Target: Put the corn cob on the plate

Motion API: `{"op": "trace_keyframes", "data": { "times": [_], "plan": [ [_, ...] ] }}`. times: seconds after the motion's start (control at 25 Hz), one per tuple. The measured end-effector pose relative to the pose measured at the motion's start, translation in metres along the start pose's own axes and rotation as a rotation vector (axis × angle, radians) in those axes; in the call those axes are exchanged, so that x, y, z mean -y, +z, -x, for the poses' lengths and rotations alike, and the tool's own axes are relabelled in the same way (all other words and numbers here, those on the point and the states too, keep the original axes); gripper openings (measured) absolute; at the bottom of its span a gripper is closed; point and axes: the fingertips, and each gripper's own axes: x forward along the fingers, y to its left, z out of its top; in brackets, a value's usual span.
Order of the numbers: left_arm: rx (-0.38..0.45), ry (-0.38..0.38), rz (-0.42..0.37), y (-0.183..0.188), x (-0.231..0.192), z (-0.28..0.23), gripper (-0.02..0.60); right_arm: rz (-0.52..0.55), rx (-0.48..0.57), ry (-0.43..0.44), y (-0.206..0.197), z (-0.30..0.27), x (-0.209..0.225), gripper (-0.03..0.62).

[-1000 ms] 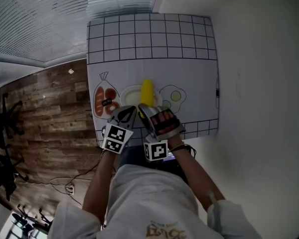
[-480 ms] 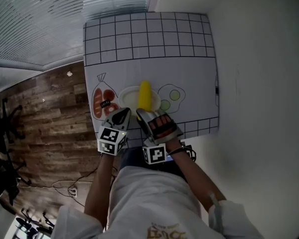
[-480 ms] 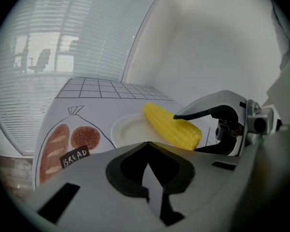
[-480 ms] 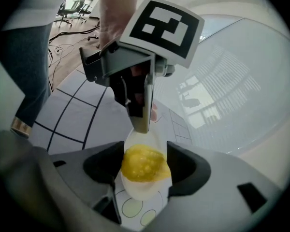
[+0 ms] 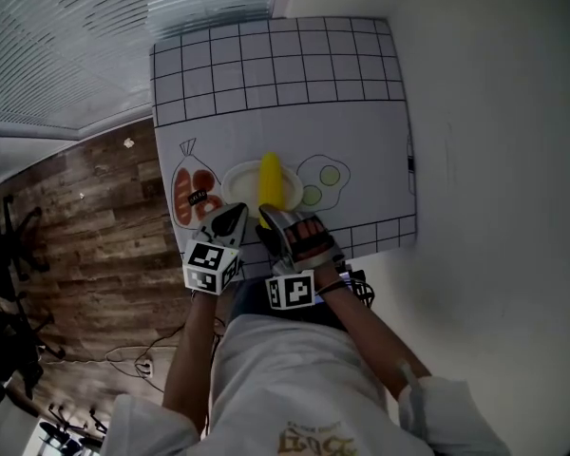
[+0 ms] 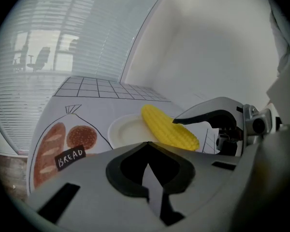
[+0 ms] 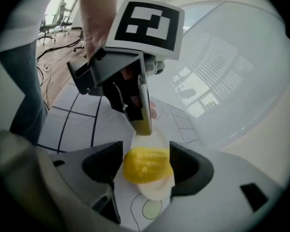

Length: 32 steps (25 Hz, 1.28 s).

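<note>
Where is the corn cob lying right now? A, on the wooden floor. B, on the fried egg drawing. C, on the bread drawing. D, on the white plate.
D: the corn cob lies across the white plate, with the bread drawing to one side and the egg drawing to the other.

Yellow corn cob [image 5: 270,180] lying flat on round white plate [image 5: 237,184], R half, far end past rim.
</note>
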Motion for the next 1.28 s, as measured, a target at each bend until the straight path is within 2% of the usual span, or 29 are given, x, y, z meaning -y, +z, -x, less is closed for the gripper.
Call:
{"op": "trace_keyframes", "data": {
  "times": [0.24,0.48,0.68,1.12,1.28],
  "plan": [
    [-0.001,-0.009,0.005,0.001,-0.002,-0.001,0.006,-0.134,0.003,0.04,0.004,0.001,0.003,0.301],
    [-0.001,-0.012,0.004,0.0,-0.002,-0.001,0.005,-0.408,0.022,0.118,0.009,0.001,0.007,0.314],
    [0.0,-0.014,0.008,0.0,-0.002,-0.001,0.005,-0.436,0.024,0.134,0.011,0.001,0.008,0.321],
    [0.006,-0.026,0.034,0.0,-0.004,0.0,0.005,-0.57,0.015,0.153,0.01,0.006,0.019,0.321],
    [0.011,-0.034,0.051,0.002,-0.006,0.001,0.005,-0.581,0.007,0.167,0.009,0.007,0.015,0.321]
  ]
}}
